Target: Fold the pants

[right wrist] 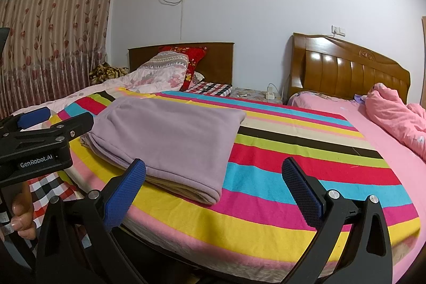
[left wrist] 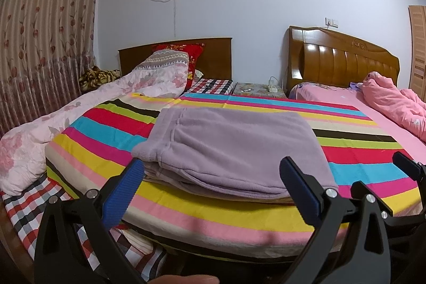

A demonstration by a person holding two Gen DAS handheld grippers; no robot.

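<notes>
Lilac fleece pants [left wrist: 234,148] lie folded into a flat stack on the striped blanket [left wrist: 239,214], near its front edge; in the right wrist view the pants [right wrist: 170,135] sit left of centre. My left gripper [left wrist: 213,167] hovers just in front of the stack's near edge, open, with nothing between its blue pads. My right gripper [right wrist: 213,167] is open too and holds nothing; it stands to the right of the stack, over bare blanket [right wrist: 293,177]. The left gripper [right wrist: 34,121] shows at the left edge of the right wrist view, and the right gripper's finger [left wrist: 407,167] at the right edge of the left wrist view.
A pink floral quilt [left wrist: 53,129] lies along the left of the bed, a pink duvet [left wrist: 394,103] on the second bed to the right. A nightstand [left wrist: 255,91] stands between the wooden headboards. Checked sheet [left wrist: 24,206] hangs at the front left. A hand [right wrist: 24,214] grips the left tool.
</notes>
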